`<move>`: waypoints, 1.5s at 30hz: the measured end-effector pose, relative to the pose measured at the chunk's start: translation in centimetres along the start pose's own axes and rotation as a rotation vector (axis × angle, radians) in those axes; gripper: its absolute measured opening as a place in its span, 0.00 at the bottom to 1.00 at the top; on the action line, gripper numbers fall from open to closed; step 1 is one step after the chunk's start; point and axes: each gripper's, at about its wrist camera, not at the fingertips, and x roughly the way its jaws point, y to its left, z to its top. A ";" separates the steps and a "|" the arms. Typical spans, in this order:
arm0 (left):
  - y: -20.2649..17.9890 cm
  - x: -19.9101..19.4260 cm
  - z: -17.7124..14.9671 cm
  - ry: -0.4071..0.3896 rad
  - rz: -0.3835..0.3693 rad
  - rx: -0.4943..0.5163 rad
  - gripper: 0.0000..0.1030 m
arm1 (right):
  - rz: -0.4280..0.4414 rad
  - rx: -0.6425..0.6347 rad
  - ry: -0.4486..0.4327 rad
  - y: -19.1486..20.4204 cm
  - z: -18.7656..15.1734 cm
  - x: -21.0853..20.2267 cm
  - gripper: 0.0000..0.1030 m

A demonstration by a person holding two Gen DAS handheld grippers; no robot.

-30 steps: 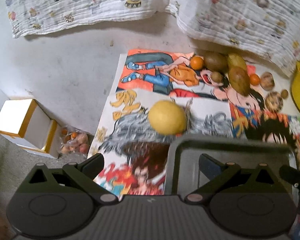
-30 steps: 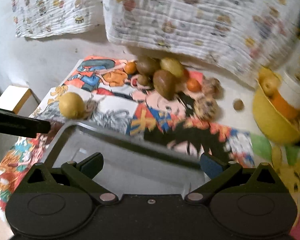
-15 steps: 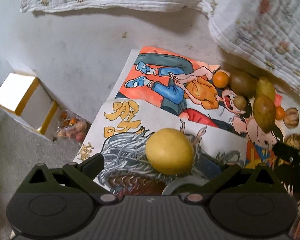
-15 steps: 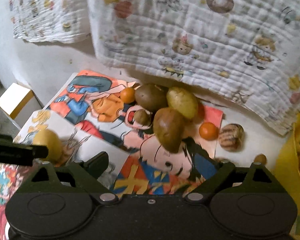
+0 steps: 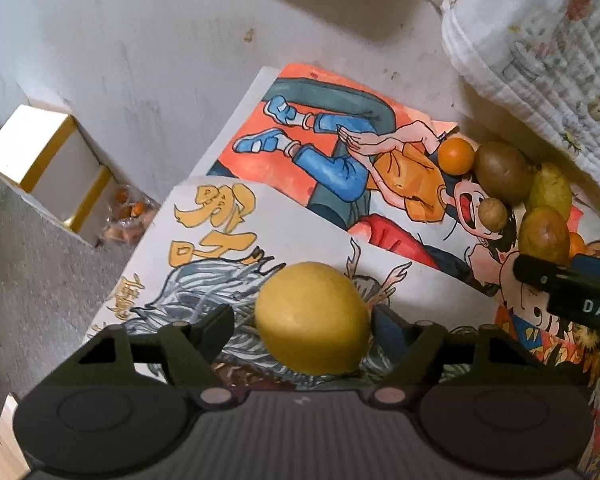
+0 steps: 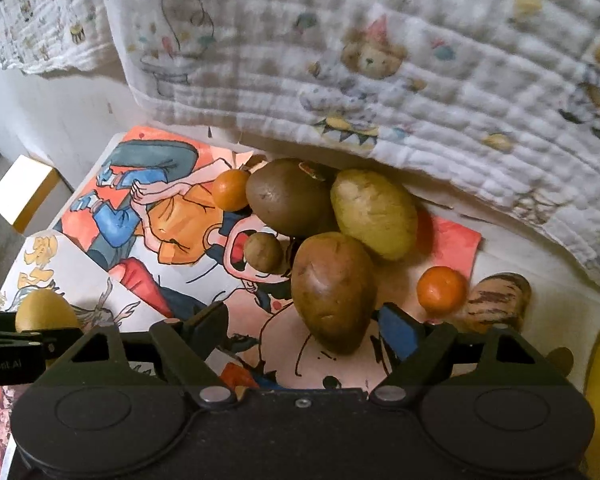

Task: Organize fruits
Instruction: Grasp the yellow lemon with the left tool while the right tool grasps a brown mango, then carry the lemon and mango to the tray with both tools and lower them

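Setting: Pale floor [image 5: 112,64] spread with bright cartoon posters [image 5: 340,152], a printed muslin blanket [image 6: 380,60] bunched along the posters' far edge.

Left tongs [image 5: 302,316]: We see the jaws closing around a yellow lemon-like fruit [image 5: 312,316] near the posters' left edge. It sits squarely between the two fingers; the blue pad on the picture's right looks to be at its skin, while the other finger shows a narrow gap, so no firm grip yet.

Right tongs [image 6: 304,326]: We see these jaws closing too, with the near end of a brown mango-like fruit [image 6: 334,292] between them, off to the blue-padded side. Whether that pad touches it we cannot tell.

Key relation: The brown fruit's long axis runs away from the right tongs, toward the blanket, so the fingers close across its narrower width. The left hand is the nearer one for the yellow fruit, the right hand for the pile.

Pile: Against the posters' far edge lie a dark brown fruit [image 6: 288,196], a greenish one [image 6: 374,212], a small brown round one [image 6: 263,251] and two small oranges [image 6: 231,190] [image 6: 441,289].

Judgement: We read both hands as mid-grasp, with sorting of the pile barely begun.
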 end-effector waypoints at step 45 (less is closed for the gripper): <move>-0.9 -1.0 -0.4 0.003 -0.158 0.065 0.58 | 0.054 0.141 -0.051 0.2 -4.1 -3.2 0.53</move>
